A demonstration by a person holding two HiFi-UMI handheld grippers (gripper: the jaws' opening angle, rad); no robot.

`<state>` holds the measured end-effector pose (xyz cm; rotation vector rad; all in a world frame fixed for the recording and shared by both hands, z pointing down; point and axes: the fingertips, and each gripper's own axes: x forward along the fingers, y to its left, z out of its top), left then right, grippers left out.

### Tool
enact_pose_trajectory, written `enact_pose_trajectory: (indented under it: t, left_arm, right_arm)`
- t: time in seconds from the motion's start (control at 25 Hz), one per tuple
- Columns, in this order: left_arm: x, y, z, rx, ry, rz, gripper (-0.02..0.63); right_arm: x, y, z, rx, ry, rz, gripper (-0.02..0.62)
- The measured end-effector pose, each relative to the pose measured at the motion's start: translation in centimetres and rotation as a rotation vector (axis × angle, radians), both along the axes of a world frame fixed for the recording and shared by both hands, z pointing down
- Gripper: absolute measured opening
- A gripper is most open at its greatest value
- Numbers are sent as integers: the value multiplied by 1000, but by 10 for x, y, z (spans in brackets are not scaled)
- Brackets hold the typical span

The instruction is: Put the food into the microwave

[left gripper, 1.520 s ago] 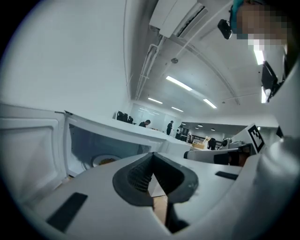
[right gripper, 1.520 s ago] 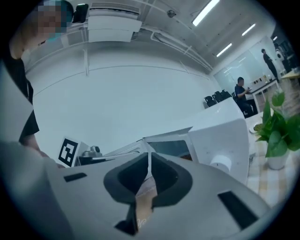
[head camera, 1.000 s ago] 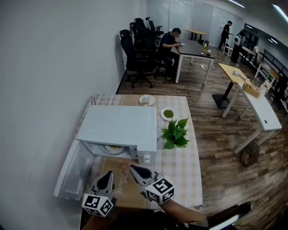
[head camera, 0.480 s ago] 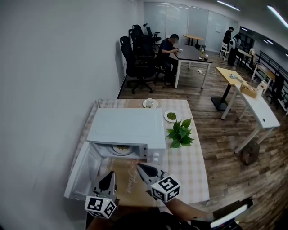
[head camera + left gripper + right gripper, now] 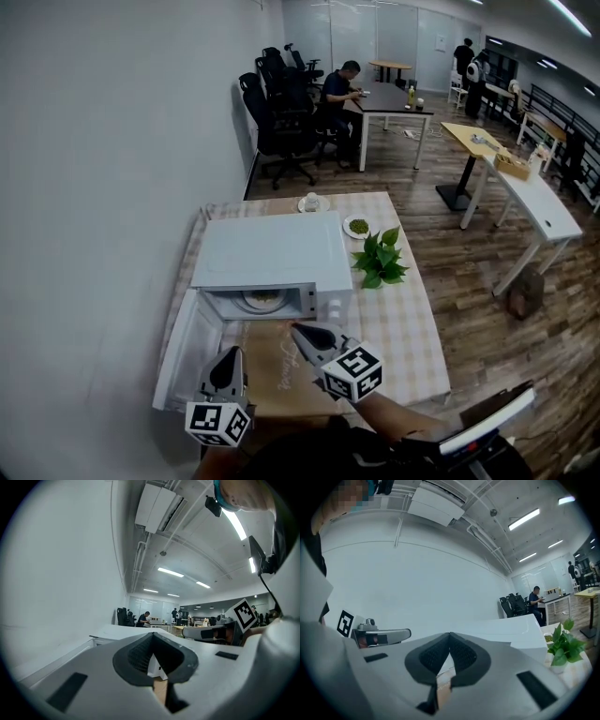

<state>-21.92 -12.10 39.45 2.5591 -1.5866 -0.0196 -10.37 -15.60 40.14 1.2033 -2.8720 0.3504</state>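
The white microwave (image 5: 272,258) stands on the checked table with its door (image 5: 187,352) swung open to the left. A plate of food (image 5: 262,300) lies inside the cavity. My left gripper (image 5: 232,356) is shut and empty, held in front of the open door. My right gripper (image 5: 301,331) is shut and empty too, its tip just before the microwave's front right corner. In the left gripper view the jaws (image 5: 152,634) meet with nothing between them. The right gripper view shows the same for its jaws (image 5: 450,634).
A potted green plant (image 5: 380,258) stands right of the microwave. Behind it are a small plate of green food (image 5: 357,226) and a white cup on a saucer (image 5: 312,202). A brown mat (image 5: 277,375) lies before the microwave. The wall is close on the left.
Both grippers have risen a little in front of the microwave and stay shut. The door is still open and the plate still inside. The head camera has shifted.
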Motion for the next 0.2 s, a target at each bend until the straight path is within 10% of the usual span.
enact_pose_trajectory:
  t: [0.2]
  left_arm:
    - [-6, 2, 6, -16, -11, 5, 9]
  right_arm:
    - [-2, 3, 5, -27, 4, 22, 9]
